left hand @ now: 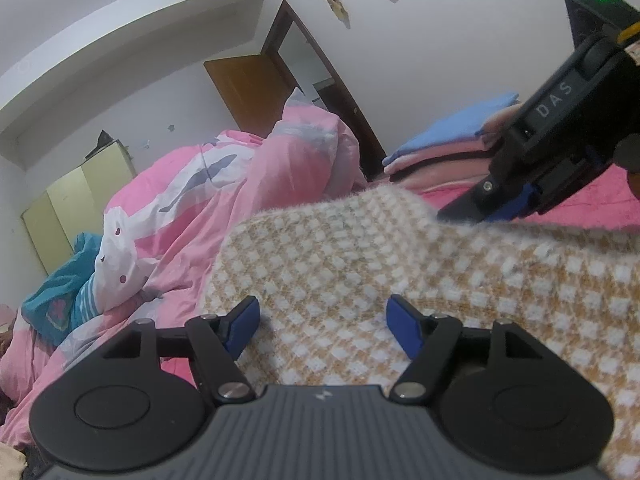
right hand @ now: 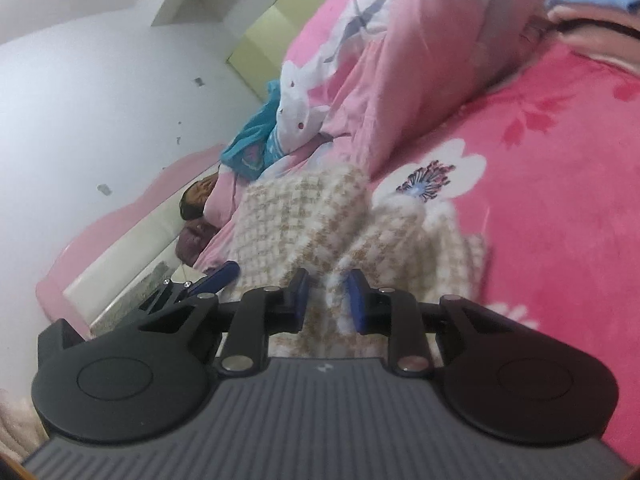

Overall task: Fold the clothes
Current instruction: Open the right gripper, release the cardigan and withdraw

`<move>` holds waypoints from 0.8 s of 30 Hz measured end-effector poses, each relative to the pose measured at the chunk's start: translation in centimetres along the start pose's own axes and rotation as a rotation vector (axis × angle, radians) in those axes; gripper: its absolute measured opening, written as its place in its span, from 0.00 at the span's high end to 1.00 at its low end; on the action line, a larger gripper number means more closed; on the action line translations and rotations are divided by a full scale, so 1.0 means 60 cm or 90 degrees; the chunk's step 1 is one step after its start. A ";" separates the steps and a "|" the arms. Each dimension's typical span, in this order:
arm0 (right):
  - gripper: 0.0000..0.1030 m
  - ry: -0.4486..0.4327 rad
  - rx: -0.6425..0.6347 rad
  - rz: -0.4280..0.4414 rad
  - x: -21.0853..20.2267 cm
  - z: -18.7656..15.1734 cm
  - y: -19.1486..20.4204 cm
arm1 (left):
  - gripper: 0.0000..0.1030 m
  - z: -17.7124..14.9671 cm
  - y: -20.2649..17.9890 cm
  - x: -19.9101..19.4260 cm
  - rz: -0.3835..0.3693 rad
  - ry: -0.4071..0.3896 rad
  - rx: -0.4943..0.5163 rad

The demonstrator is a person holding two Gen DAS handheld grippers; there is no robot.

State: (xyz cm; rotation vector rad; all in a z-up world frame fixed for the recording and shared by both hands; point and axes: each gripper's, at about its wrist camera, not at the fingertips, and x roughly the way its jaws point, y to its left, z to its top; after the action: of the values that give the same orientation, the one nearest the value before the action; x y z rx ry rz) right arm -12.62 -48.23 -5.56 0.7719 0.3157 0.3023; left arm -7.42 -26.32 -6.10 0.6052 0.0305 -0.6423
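Left wrist view is showing the largest thing, the bed with its hot-pink flowered fleece blanket point(right hand: 560, 208), and the rumpled pale-pink duvet with grey and white print point(left hand: 224, 200) heaped along its far side. Lying across the blanket is the fuzzy tan-and-white checked knit garment point(left hand: 360, 280), partly bunched and lifted rather than flat. Beyond it a stack of folded clothes, blue on top of pink layers point(left hand: 448, 140), is sitting on the bed, so some garments are already lying folded.

The right gripper point(right hand: 326, 300) is reaching onto a raised ridge of the knit; its blue-padded fingers are standing fairly near each other with fabric between them, but blur is hiding whether they are truly pinching it, so I cannot tell. The left gripper point(left hand: 322, 322) is hovering over the knit's near part with its fingers wide apart, holding nothing.

My judgement: the checked garment is mid-fold, not yet a neat rectangle, and is remaining to be squared and added to the stack.
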 end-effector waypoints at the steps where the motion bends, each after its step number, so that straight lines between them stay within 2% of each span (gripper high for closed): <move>1: 0.78 0.008 -0.007 0.005 0.009 0.004 -0.001 | 0.30 0.001 0.000 0.000 0.000 0.001 0.001; 2: 0.78 0.014 -0.008 0.010 0.016 0.010 -0.005 | 0.30 0.001 -0.001 0.000 0.001 0.000 0.002; 4: 0.78 0.006 0.061 0.017 0.017 0.027 -0.038 | 0.30 0.001 -0.002 0.000 0.001 0.000 0.004; 9: 0.78 0.010 0.174 -0.023 0.036 0.056 -0.103 | 0.30 -0.001 -0.003 0.000 0.001 -0.001 0.005; 11: 0.78 0.030 0.186 -0.026 0.053 0.062 -0.117 | 0.30 -0.001 -0.003 -0.001 0.001 -0.002 0.004; 17: 0.79 0.055 0.136 -0.032 0.092 0.073 -0.102 | 0.30 -0.002 0.000 0.000 -0.001 -0.004 0.002; 18: 0.81 0.056 0.128 -0.032 0.096 0.074 -0.098 | 0.30 -0.002 0.000 0.000 -0.001 -0.004 0.002; 19: 0.90 0.057 0.119 -0.033 0.100 0.075 -0.094 | 0.30 -0.002 0.000 -0.001 -0.001 -0.004 0.002; 20: 0.93 0.058 0.110 -0.033 0.104 0.077 -0.091 | 0.30 -0.002 0.000 0.000 -0.001 -0.004 0.002; 22: 0.94 0.057 0.091 -0.035 0.111 0.079 -0.082 | 0.30 -0.001 -0.001 0.000 0.000 -0.004 0.002; 24: 0.95 0.028 0.049 -0.051 0.104 0.085 -0.063 | 0.30 0.000 -0.003 0.001 0.002 -0.001 0.004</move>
State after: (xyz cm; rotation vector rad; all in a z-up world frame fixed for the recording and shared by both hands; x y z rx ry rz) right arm -4.41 -51.65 -5.88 0.8266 0.4009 0.2331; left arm -7.44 -26.46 -6.22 0.6106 0.0269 -0.6399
